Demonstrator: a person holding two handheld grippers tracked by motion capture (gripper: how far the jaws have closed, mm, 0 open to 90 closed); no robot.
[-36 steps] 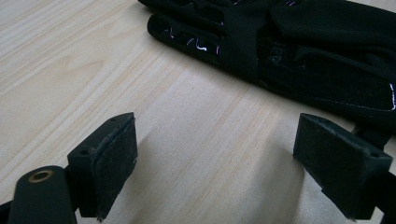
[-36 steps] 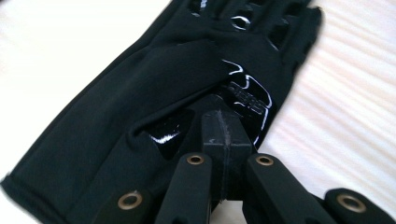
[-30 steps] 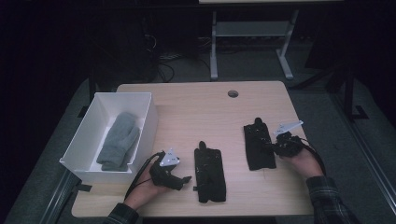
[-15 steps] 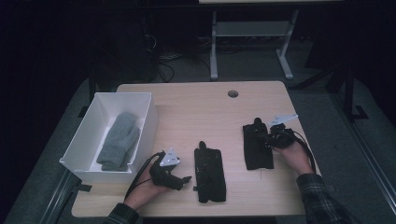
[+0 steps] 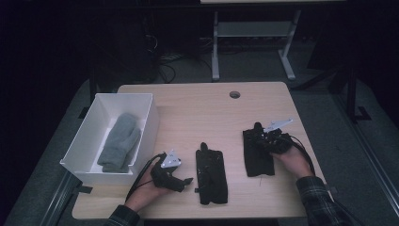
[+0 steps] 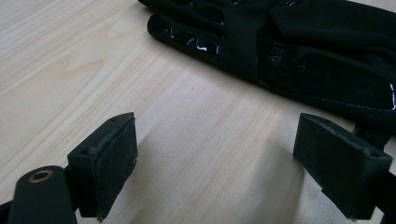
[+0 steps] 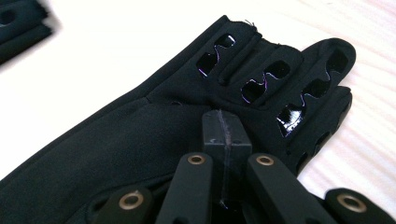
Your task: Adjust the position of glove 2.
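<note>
Two black gloves lie flat on the wooden table (image 5: 188, 108). My left gripper (image 5: 187, 181) rests on the table just left of the middle glove (image 5: 211, 176), open, with bare wood between its pads (image 6: 116, 163). That glove (image 6: 303, 56) lies just beyond the left gripper (image 6: 215, 168). My right gripper (image 5: 259, 135) hovers over the finger end of the right glove (image 5: 258, 160), its jaws shut together. In the right gripper view the closed tip (image 7: 226, 128) sits just above the glove's back (image 7: 140, 135), with nothing visible between the pads.
A white box (image 5: 141, 101) stands at the table's left edge with a grey mitten (image 5: 120, 141) inside. A round cable hole (image 5: 234, 94) is near the far edge. A metal stand (image 5: 249, 33) is on the dark floor beyond.
My right gripper has slid left from the table's right side onto the right glove. The left gripper and both gloves have stayed put.
</note>
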